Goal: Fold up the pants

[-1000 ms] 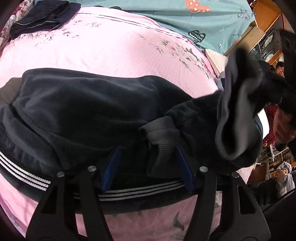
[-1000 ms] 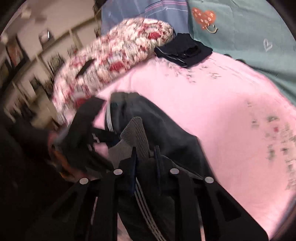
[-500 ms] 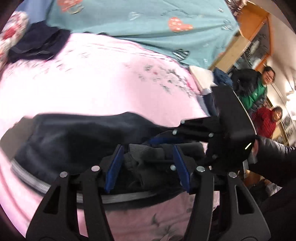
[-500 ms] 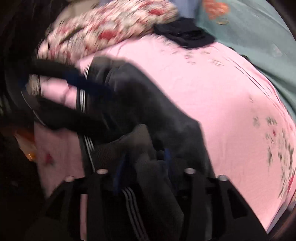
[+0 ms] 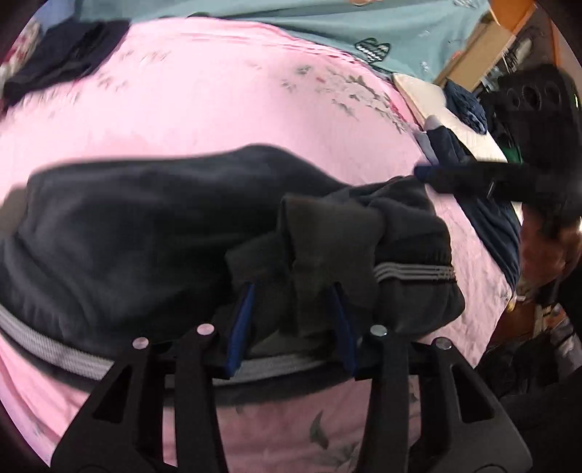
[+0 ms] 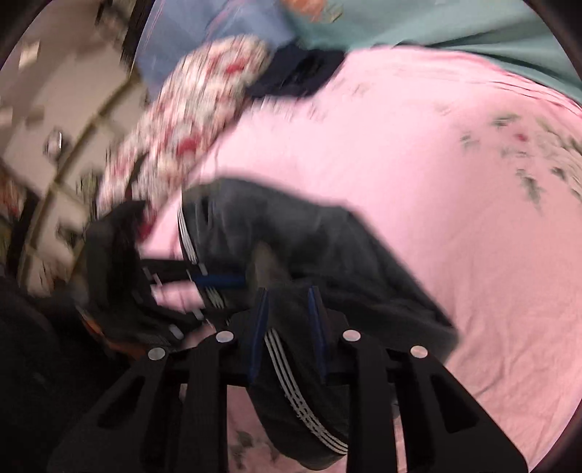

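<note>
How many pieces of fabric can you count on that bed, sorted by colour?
Dark: 2, the striped pants being folded and a folded pile at the far corner.
Pink: 1, the sheet.
Teal: 1, the blanket.
Flowered red and white: 1, the pillow.
Total: 5.

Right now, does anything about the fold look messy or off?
Yes. The ribbed cuff end is bunched in a lump on the pants, between the left gripper's fingers, instead of lying flat. The side stripes kink there.
</note>
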Available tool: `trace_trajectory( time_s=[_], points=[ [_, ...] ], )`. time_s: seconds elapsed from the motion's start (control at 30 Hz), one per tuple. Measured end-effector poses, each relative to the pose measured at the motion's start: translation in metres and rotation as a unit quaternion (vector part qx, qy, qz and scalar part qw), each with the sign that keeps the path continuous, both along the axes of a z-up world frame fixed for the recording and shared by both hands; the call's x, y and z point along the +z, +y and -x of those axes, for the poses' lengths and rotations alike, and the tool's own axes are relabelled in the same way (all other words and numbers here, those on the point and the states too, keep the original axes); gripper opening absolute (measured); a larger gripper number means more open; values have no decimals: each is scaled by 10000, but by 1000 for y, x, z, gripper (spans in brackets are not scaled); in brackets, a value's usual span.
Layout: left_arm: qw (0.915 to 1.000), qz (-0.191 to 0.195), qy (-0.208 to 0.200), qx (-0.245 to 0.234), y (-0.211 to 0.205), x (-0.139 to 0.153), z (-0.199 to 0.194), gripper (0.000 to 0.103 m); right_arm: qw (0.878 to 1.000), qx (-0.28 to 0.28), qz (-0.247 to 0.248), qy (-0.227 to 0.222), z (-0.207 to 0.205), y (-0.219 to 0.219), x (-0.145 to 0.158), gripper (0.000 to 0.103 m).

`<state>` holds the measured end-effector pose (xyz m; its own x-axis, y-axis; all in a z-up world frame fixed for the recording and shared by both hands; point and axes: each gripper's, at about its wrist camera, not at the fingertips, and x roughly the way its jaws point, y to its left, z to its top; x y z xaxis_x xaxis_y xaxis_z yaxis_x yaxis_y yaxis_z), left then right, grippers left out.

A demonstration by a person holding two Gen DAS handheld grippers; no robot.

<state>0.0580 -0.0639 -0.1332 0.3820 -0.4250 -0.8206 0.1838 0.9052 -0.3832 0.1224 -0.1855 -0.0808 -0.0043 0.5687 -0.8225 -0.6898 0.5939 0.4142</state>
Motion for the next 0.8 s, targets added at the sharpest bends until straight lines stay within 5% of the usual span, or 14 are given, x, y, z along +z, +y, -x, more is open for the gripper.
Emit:
trace_trajectory(
  time_s=[0.1, 0.2, 0.27, 0.3, 0.33, 0.63, 0.8],
  points=[
    [9999, 98, -52, -78, -3, 7, 2, 41, 9978, 386, 415, -334, 13, 12, -10, 31],
    [9997, 185, 67, -135, -5, 1, -2, 43, 9977, 399, 346, -414, 12, 12, -7, 20],
    [9998, 133, 132, -57, -4, -5, -1, 34, 9980, 384, 293, -411, 12, 10, -4, 13],
    [9999, 97, 48, -11, -4, -1, 1, 17, 9983, 335, 240, -423, 10, 7, 0, 12],
    [10000, 21, -65, -17, -5, 5, 3, 13, 9985, 280, 191, -427, 9, 5, 4, 12],
    [9981, 93, -577, 182, 18, 49, 32, 11, 9975, 247, -580, -315, 16, 4, 35, 8],
    [9990, -129, -181, 377, 36, 30, 32, 15, 9982, 371, -423, -219, 20, 18, 17, 7]
  ],
)
